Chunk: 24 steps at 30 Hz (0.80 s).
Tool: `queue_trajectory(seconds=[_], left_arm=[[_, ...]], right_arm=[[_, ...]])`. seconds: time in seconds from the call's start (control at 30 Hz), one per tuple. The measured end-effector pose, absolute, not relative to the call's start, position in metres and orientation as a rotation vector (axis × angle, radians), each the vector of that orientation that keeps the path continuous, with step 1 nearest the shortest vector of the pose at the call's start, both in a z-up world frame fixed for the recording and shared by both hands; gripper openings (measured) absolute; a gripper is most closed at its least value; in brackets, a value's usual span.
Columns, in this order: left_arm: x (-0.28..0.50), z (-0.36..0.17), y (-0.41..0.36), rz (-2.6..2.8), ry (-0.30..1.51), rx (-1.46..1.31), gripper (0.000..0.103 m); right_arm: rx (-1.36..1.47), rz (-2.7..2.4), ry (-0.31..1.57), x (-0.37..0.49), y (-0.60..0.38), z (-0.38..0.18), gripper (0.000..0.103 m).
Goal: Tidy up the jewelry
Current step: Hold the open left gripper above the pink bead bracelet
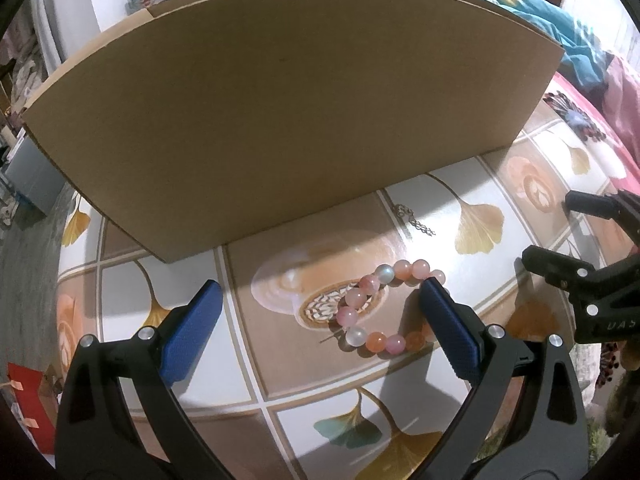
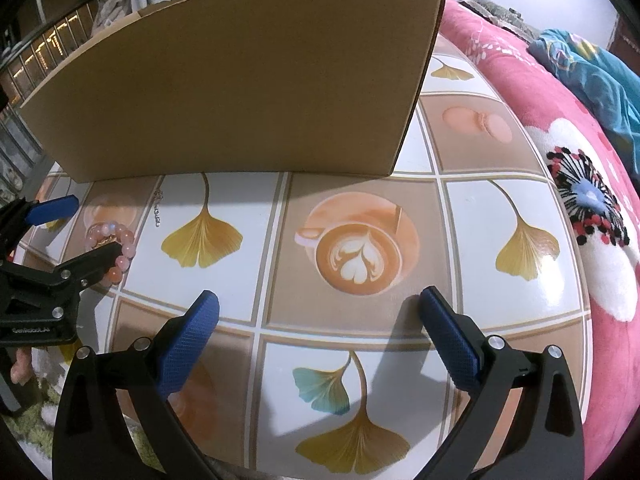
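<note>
A bracelet [image 1: 356,298] of pink, orange and white beads lies on the patterned table [image 1: 248,360]. My left gripper [image 1: 320,292] is open just above the table, and most of the bracelet's ring lies between its blue-padded fingers. Its right finger hides the ring's right side. A thin metal chain [image 1: 416,220] lies beyond the bracelet, close to a tall cardboard box [image 1: 280,120]. In the right wrist view, the right gripper [image 2: 320,296] stands open over the table [image 2: 360,208] with nothing between its fingers. The left gripper [image 2: 90,226], the bracelet [image 2: 124,263] and the chain [image 2: 157,208] are at the far left.
The cardboard box [image 2: 240,92] fills the back of the table, and its inside is hidden. A pink flowered blanket [image 2: 560,92] with blue cloth [image 2: 592,76] on it borders the table's right edge. The right gripper [image 1: 550,228] shows at the right of the left wrist view.
</note>
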State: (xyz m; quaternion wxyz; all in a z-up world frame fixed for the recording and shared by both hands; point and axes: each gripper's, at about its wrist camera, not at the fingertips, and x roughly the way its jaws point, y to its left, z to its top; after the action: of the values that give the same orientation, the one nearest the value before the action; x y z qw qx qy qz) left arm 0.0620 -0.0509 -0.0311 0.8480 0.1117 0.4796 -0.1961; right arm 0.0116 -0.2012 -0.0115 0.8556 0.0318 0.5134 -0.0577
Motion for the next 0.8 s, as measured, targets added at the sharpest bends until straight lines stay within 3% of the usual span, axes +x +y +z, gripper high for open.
queue_trajectory(seconds=[0.8], left_arm=[[0.0635, -0.0278, -0.0505, -0.405, 1.020, 0.243, 0.096]], right_arm=[[0.067, -0.125, 1.064, 0.0095, -0.2002, -0.0110, 0.097]])
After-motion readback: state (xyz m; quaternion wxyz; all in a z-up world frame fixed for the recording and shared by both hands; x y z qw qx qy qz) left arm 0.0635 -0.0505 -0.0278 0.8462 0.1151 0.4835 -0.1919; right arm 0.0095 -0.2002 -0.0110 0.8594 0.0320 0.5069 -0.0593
